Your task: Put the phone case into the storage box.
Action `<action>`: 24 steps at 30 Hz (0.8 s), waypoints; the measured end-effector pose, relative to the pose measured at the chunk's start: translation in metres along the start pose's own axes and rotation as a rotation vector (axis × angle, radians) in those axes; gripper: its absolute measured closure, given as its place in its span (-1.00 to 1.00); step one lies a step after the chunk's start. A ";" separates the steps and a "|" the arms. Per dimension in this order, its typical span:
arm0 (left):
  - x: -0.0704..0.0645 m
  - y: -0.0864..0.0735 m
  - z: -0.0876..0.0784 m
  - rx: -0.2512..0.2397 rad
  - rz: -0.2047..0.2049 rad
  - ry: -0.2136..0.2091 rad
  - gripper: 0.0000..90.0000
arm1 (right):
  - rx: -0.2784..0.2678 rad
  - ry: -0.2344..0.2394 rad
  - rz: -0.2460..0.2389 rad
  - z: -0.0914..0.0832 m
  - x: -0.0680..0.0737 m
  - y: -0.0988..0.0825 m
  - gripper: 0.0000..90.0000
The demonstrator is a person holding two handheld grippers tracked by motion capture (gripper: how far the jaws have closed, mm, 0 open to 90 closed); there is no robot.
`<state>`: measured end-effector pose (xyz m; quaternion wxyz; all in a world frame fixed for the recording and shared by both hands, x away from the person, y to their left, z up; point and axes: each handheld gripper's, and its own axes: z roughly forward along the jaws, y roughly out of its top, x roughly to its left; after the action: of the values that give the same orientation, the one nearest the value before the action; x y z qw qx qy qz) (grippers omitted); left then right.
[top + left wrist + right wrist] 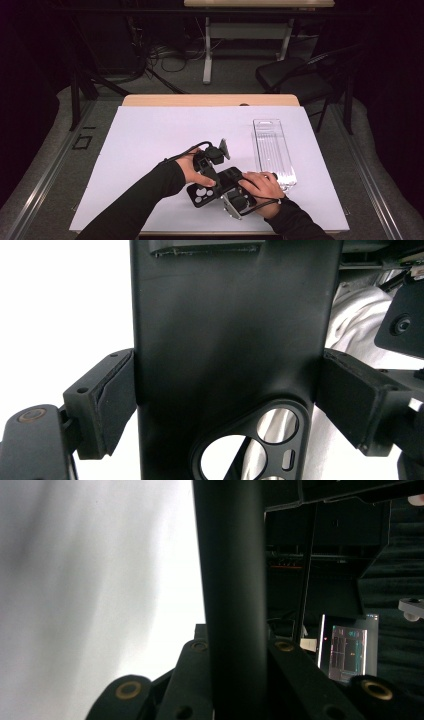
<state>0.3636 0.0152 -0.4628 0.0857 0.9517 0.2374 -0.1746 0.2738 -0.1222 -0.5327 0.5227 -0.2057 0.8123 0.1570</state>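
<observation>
A black phone case (202,192) with round camera cutouts is held above the white table cover (150,135) near its front edge. My left gripper (212,181) grips it across its width. In the left gripper view both pads (117,400) press on the long edges of the case (225,340), with the cutouts nearest the camera. My right gripper (231,182) comes in from the front right. In the right gripper view the case (232,580) shows edge-on as a thin dark bar, and the right gripper (235,652) is shut tight on it.
A clear plastic tray (272,150) lies lengthwise on the right side of the table. Behind the table stand a black chair (295,75) and another desk's legs (207,55). A lit screen (347,652) glows in the dark room.
</observation>
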 end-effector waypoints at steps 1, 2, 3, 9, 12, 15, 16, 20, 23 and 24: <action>0.000 0.000 0.000 -0.003 -0.001 -0.001 -0.69 | 0.000 0.000 0.001 0.000 0.000 0.000 0.95; 0.000 0.000 0.000 -0.003 -0.001 -0.001 -0.69 | -0.001 -0.004 0.001 0.000 0.000 0.000 0.95; 0.000 0.000 0.000 -0.002 -0.003 0.000 -0.69 | -0.001 -0.004 0.001 0.000 0.000 0.000 0.95; -0.001 -0.001 0.000 -0.004 -0.006 0.000 -0.69 | -0.002 -0.012 -0.006 0.000 0.000 0.001 0.96; -0.001 -0.001 0.000 -0.009 -0.006 -0.001 -0.70 | -0.001 -0.020 -0.004 0.000 0.001 0.001 0.96; -0.001 -0.002 -0.001 -0.016 -0.011 -0.005 -0.70 | -0.001 -0.025 -0.004 0.000 0.001 0.001 0.96; 0.000 -0.001 -0.001 -0.015 -0.009 -0.006 -0.70 | -0.001 -0.027 -0.004 -0.001 0.000 0.001 0.96; -0.001 -0.002 -0.002 -0.032 -0.012 -0.009 -0.71 | -0.001 -0.031 -0.001 -0.001 0.000 0.000 0.96; 0.000 -0.003 -0.003 -0.033 -0.008 -0.012 -0.71 | -0.002 -0.029 0.005 -0.001 -0.001 -0.001 0.96; 0.000 -0.003 -0.003 -0.035 -0.009 -0.014 -0.71 | -0.002 -0.030 0.003 -0.001 -0.001 -0.001 0.96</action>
<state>0.3631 0.0182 -0.4606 0.1032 0.9477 0.2443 -0.1773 0.2738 -0.1232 -0.5316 0.5345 -0.2029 0.8043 0.1618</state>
